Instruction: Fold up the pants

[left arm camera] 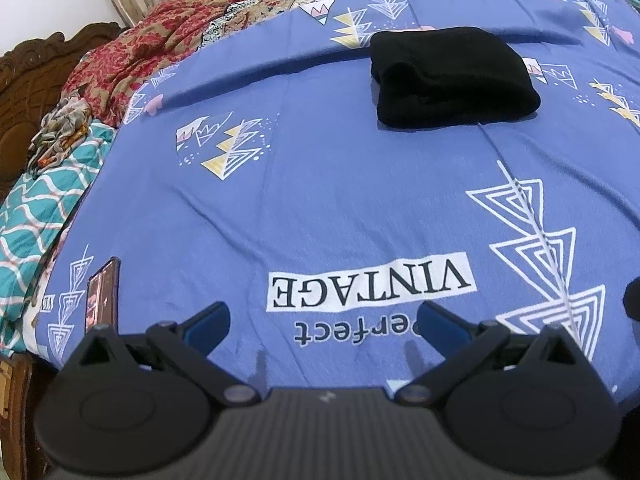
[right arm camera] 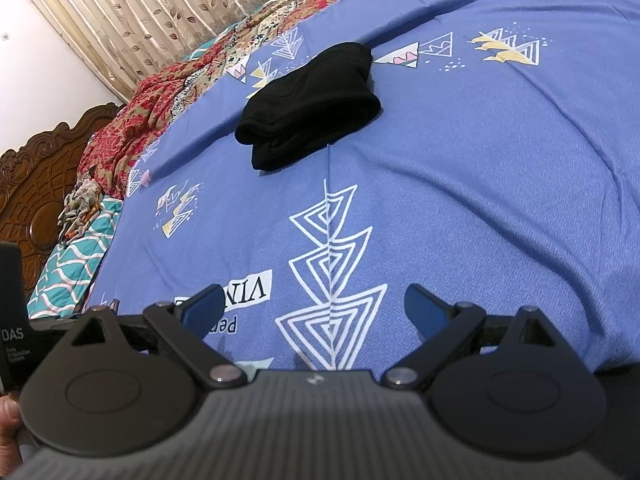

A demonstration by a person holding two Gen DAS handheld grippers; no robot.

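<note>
Left claw [left arm camera: 322, 322] spread wide, nothing betw. its blue pads, hovering over the blue bedsheet [left arm camera: 320, 200] near the "VINTAGE" print. Right claw [right arm camera: 316, 308] also spread & empty, above the white triangle pattern. Black pants [left arm camera: 452, 78] lie folded in a compact bundle further up the bed, well apart from both claws. Phone [left arm camera: 103, 294] lies at sheet's left edge; patterned quilt [left arm camera: 132, 52] beyond.

Pants [left arm camera: 452, 76] on bedsheet [left arm camera: 320, 200] — centred
</note>
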